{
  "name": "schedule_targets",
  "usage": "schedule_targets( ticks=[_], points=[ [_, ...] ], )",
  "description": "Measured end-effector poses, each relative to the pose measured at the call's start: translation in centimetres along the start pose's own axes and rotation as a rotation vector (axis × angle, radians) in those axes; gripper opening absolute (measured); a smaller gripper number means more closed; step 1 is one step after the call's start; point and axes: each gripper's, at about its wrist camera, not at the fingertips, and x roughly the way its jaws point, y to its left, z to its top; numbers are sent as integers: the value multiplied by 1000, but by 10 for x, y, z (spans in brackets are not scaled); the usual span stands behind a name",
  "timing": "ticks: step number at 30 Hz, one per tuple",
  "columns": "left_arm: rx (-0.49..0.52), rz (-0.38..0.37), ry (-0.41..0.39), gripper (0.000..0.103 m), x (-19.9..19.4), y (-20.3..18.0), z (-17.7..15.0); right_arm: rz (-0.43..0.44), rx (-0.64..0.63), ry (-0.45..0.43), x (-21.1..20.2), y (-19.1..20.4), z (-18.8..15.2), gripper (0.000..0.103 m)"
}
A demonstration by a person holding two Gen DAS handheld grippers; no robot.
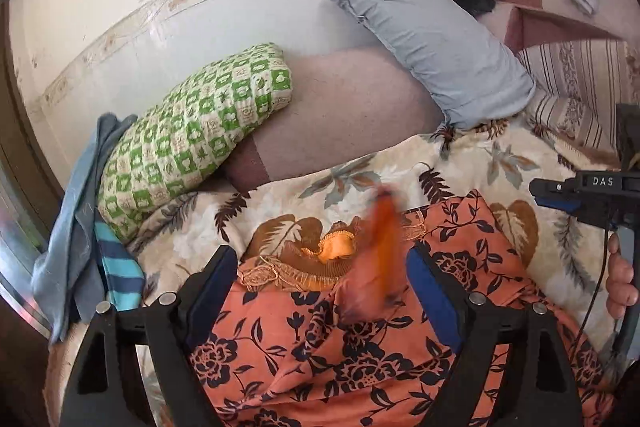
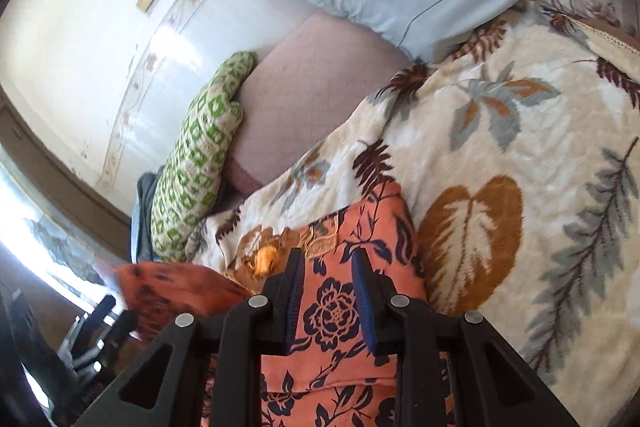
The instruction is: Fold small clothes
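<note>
An orange garment [image 1: 280,339] with a dark flower print and an embroidered collar [image 1: 296,269] lies on the floral blanket [image 1: 352,175]. My left gripper [image 1: 322,255] is open wide above it. A blurred flap [image 1: 380,251] of the garment hangs loose between the fingers, touching neither. A hand [image 1: 622,279] holds my right gripper [image 1: 538,189] at the garment's right edge. In the right wrist view the right gripper [image 2: 327,257] has its jaws narrow over the garment [image 2: 372,219]. Cloth fills the gap between them, and I cannot see whether they pinch it.
A green checked pillow [image 1: 192,135] and a grey-blue pillow [image 1: 432,51] lean against the wall behind. A blue cloth [image 1: 76,211] and a striped item [image 1: 118,275] hang at the bed's left edge. Bare blanket [image 2: 520,107] stretches to the right.
</note>
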Motion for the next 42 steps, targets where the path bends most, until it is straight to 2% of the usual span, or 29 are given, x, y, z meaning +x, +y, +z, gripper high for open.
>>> schedule_targets(
  ticks=[4,6,9,12,16,19,20,21,23,25,26,28,30,32,34,36,39,40,42],
  points=[
    [-282,-69,-34,90,-13,66,-17,20,27,25,0,-1,6,28],
    [-399,-10,10,93,-9,96,-32,26,-3,56,7,9,1,28],
    [-493,95,87,93,18,126,-60,31,-41,125,20,20,-11,28],
    [-555,129,161,93,43,142,-97,18,-47,179,35,24,-20,28],
    [-540,244,249,93,74,155,-126,-78,-46,226,57,12,-26,28],
    [-588,220,263,93,78,165,-136,-99,-18,255,74,-3,-25,28],
    [-587,240,272,93,80,167,-138,-104,-12,271,80,-6,-27,28],
    [-581,261,292,93,83,167,-140,-126,-12,283,85,-8,-28,28],
    [-579,258,339,93,92,168,-146,-156,-33,296,95,-8,-33,27],
    [-582,266,392,93,101,169,-152,-178,-100,307,102,0,-39,27],
    [-594,263,392,93,102,170,-154,-200,-150,304,104,7,-42,20],
    [-591,271,390,93,101,169,-153,-213,-213,308,104,17,-47,0],
    [-564,288,388,93,101,166,-151,-281,-262,270,97,24,-45,0],
    [-555,303,388,93,100,165,-150,-405,-296,248,90,19,-39,0],
    [-536,339,380,93,95,162,-146,-454,-248,251,84,-1,-28,0],
    [-507,388,353,93,90,158,-141,-371,-158,266,77,-15,-19,0],
    [-482,388,325,93,87,154,-136,-155,-53,275,68,-14,-11,4],
    [-471,391,343,93,90,153,-137,-114,-46,262,66,-11,-10,4],
    [-469,389,383,93,99,153,-144,-92,-68,225,62,-2,-10,4]
  ],
)
